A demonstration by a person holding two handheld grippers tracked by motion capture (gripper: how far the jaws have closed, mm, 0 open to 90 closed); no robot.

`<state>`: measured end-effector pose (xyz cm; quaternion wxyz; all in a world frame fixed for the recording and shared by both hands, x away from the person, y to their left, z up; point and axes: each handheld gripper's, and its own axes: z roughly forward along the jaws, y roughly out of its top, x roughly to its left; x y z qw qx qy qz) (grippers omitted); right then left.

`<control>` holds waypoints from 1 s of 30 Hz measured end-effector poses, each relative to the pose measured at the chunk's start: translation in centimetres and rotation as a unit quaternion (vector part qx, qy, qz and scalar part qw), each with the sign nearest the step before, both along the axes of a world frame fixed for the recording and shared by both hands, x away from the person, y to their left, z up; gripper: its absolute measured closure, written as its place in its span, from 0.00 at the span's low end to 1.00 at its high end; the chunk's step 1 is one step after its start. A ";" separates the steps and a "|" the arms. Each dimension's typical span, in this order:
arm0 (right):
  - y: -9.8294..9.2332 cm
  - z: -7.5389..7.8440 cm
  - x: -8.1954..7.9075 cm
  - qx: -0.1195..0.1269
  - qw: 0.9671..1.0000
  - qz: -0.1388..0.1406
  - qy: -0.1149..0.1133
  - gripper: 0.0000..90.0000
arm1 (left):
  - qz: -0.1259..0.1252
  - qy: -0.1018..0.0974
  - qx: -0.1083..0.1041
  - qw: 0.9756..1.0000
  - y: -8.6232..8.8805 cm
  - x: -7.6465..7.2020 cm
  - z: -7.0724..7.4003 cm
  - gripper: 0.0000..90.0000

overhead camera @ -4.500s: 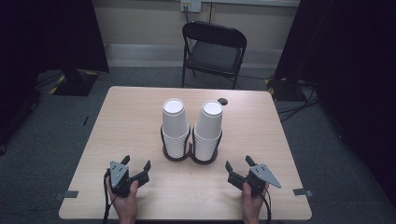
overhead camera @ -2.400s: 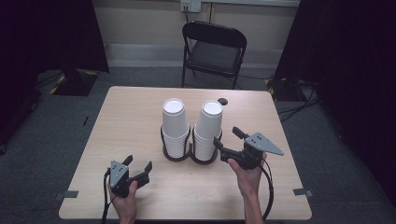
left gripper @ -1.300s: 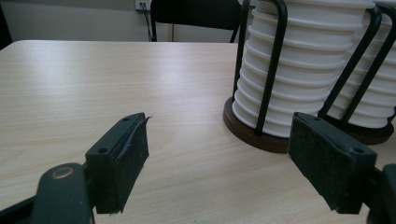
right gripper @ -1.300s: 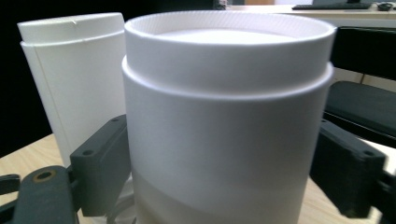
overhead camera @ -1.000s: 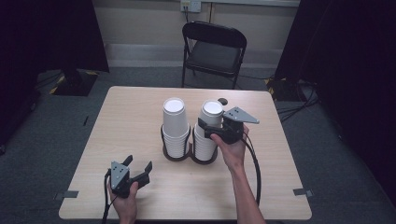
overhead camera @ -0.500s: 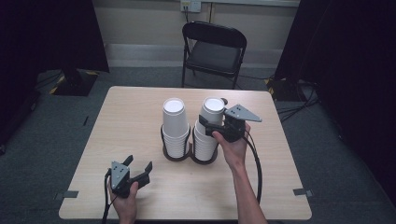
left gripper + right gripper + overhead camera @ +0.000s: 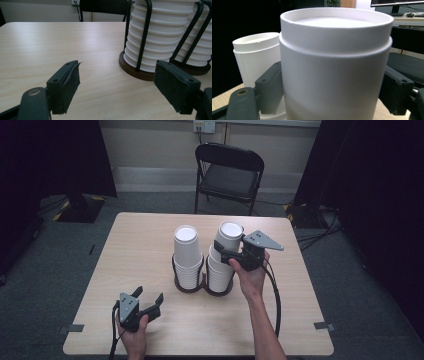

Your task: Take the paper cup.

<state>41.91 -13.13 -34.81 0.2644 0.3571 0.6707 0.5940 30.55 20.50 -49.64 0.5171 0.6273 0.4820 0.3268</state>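
Matt white paper cups [image 7: 229, 251], black metal holder [image 7: 143, 35], wood-grain table [image 7: 145, 255].

Left gripper [image 7: 149, 306]: held in the left hand [image 7: 131, 330] near the bottom of the high view, forearm entering from below. Fingers [image 7: 65, 87] spread wide apart, nothing between them, directed forward and level.

Right gripper [image 7: 220, 251]: held in the right hand [image 7: 251, 276], forearm extended forward, raised. Grey three-cornered plate on top. Fingers [image 7: 268, 87] partly closed, one on each side of a white cup [image 7: 335, 67], directed leftward; contact cannot be confirmed.
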 end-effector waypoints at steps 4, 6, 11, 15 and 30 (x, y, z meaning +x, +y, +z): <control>-0.1 0.2 0.1 0.005 1.000 -0.002 -0.001 0.21 | -0.001 0.001 0.005 1.000 0.0 0.0 0.0 0.24; -0.1 0.2 0.1 0.006 1.000 -0.003 -0.001 0.21 | -0.003 0.003 0.004 1.000 0.0 0.0 0.0 0.25; -0.2 0.9 0.1 0.008 1.000 -0.002 -0.005 0.21 | -0.002 0.000 0.000 1.000 0.0 0.0 0.0 0.25; -0.1 1.2 0.1 0.011 1.000 -0.002 -0.007 0.21 | 0.000 -0.004 -0.003 1.000 0.0 -0.1 0.0 0.25; -0.6 2.5 0.2 0.027 1.000 -0.005 -0.012 0.21 | 0.002 -0.001 -0.006 1.000 0.1 0.0 0.0 0.25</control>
